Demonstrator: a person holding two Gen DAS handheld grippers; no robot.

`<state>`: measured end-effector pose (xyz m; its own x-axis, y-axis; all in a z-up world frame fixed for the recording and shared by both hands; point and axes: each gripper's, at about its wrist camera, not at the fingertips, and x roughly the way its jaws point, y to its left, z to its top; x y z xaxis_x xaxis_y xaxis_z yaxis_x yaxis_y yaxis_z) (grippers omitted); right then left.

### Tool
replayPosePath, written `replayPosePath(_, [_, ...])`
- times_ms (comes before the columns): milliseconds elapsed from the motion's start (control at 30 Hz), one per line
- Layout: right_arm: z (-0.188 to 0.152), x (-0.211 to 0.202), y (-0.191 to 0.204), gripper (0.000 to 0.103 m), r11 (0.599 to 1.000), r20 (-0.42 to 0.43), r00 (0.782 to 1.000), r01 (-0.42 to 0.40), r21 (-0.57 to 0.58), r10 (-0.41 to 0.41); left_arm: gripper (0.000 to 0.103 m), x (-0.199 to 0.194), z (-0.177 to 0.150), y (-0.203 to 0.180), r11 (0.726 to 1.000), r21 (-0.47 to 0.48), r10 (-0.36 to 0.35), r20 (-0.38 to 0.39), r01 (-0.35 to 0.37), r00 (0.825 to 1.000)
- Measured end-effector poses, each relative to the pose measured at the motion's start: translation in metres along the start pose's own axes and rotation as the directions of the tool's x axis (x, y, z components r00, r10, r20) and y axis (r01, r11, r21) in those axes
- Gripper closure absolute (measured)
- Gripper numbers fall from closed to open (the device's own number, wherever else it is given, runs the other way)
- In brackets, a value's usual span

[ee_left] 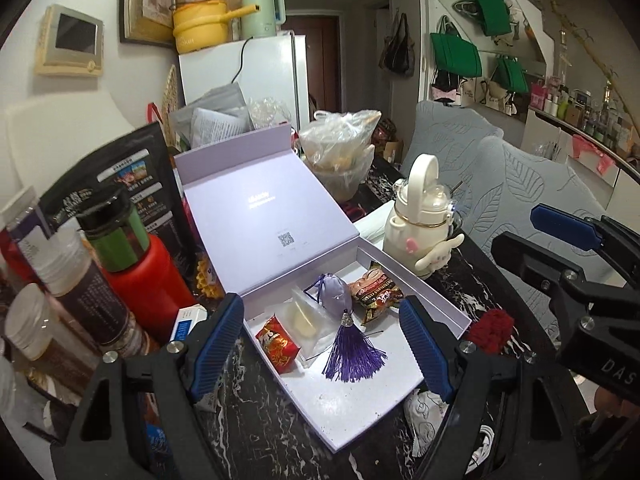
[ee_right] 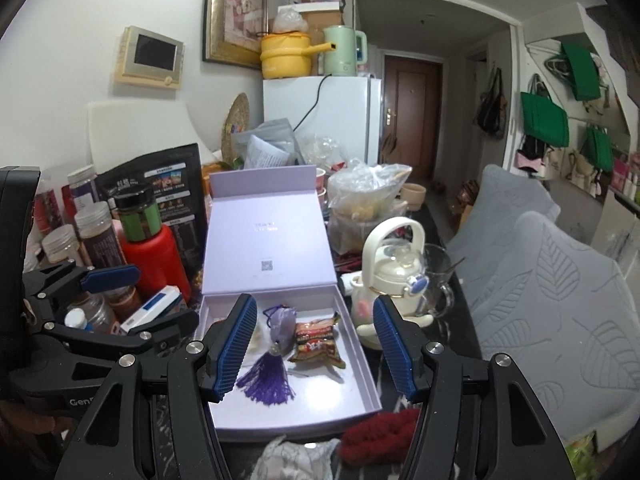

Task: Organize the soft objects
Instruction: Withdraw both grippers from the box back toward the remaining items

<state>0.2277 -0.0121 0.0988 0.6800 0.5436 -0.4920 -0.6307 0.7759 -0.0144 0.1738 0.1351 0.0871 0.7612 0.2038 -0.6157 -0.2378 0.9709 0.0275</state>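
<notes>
Left tongs, right tongs: both apart, empty, above lavender box. Sachet and snack packets lie inside. Red knit piece, white cloth lie on worktop beside box; judged next. Approach low, pinch centre, lift clear of box wall.

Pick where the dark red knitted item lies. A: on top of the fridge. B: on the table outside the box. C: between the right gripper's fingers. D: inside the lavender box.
B: the red knitted item lies on the dark marbled table, just outside the box's near corner, with neither gripper touching it.
</notes>
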Motion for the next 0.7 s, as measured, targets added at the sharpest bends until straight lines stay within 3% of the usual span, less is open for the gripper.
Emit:
replayPosePath(133, [-0.005, -0.029, 0.002, 0.042, 1.0, 0.027, 1.0, 0.007, -0.006, -0.006, 0.023, -0.025, -0.005, -0.007, 0.999, 0.02, 0.03, 0.041, -0.031, 0.999])
replayPosePath(700, [-0.042, -0.11, 0.01, 0.039, 0.999, 0.082, 0.996, 0.045, 0.0, -0.045, 0.023, -0.091, -0.042, -0.024, 0.999, 0.034, -0.033, 0.104, 0.03, 0.994])
